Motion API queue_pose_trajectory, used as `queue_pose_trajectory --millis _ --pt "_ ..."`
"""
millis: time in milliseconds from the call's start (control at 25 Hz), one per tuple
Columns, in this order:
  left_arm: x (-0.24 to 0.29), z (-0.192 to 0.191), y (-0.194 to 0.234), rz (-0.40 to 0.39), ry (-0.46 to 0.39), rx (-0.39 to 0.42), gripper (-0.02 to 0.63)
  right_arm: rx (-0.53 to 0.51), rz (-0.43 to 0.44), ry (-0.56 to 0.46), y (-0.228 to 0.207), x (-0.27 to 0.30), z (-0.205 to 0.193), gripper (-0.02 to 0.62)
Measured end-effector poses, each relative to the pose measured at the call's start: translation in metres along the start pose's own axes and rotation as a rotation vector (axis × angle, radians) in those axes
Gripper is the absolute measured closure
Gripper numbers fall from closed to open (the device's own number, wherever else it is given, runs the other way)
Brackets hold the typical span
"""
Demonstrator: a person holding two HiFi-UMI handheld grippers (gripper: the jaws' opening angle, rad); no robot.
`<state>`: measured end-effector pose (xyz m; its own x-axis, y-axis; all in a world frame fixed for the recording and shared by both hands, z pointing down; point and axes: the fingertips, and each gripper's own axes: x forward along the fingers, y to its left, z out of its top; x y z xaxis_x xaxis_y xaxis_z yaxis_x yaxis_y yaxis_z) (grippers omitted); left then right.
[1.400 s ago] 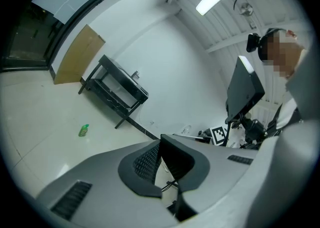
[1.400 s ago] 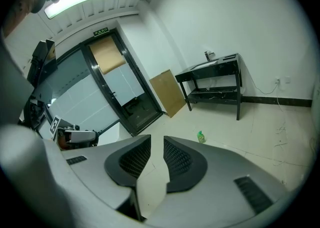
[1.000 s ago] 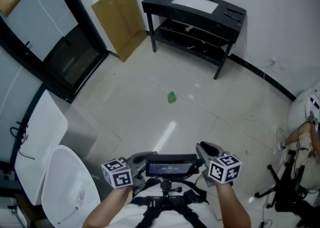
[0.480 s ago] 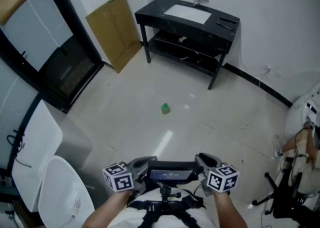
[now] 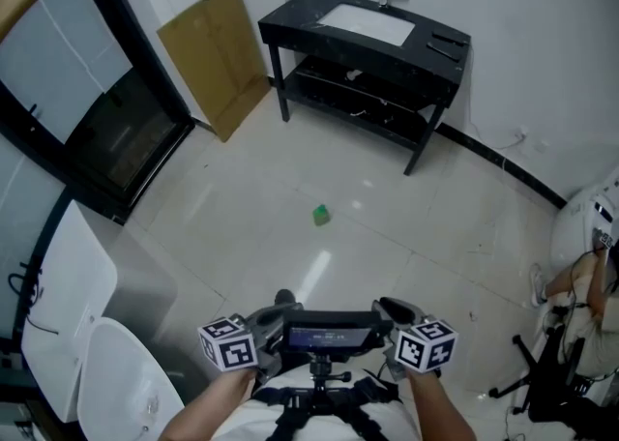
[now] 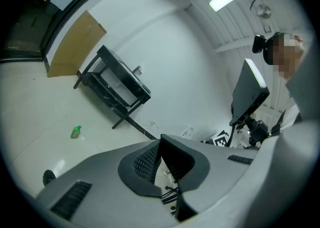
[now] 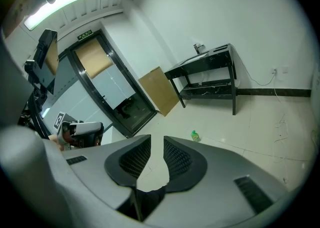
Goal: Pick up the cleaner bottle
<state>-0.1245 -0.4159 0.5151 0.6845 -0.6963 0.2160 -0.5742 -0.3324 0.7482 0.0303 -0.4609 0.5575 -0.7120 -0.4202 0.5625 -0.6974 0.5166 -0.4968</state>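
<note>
The cleaner bottle (image 5: 321, 216) is a small green bottle standing alone on the pale tiled floor, well ahead of me; it is also small in the left gripper view (image 6: 76, 132) and in the right gripper view (image 7: 194, 135). Both grippers are held close to my body, far from the bottle. My left gripper (image 5: 280, 313) (image 6: 160, 144) has its pads meeting at the tips, with nothing between them. My right gripper (image 5: 387, 311) (image 7: 157, 144) shows a narrow strip of floor between its pads and holds nothing.
A black vanity table with a white sink (image 5: 363, 38) stands against the far wall, and a cardboard sheet (image 5: 215, 57) leans to its left. A black-framed glass door (image 5: 106, 130) is on the left, a white toilet (image 5: 116, 381) at the lower left. A chair base (image 5: 556, 371) and a person's leg are at the right.
The bottle and vanity have slid a little lower and left in the head view. Both grippers have stayed near my body, a bit lower in the picture. A dark shoe tip now shows.
</note>
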Motion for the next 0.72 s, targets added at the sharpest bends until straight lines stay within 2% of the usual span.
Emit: queue_pose_trajectory --millis 360,600,720 --pt "-0.005 0.077 0.061 -0.026 0.035 0.014 0.615 -0.004 -0.009 0.003 0.033 0.077 0.056 0.511" --pt "-0.012 0.125 0.086 -0.082 0.059 0.033 0.615 -0.024 -0.044 -0.018 0.065 0.112 0.096 0.511" --pt "-0.014 0.14 0.099 -0.105 0.069 0.039 0.615 -0.022 -0.065 -0.029 0.07 0.125 0.102 0.511"
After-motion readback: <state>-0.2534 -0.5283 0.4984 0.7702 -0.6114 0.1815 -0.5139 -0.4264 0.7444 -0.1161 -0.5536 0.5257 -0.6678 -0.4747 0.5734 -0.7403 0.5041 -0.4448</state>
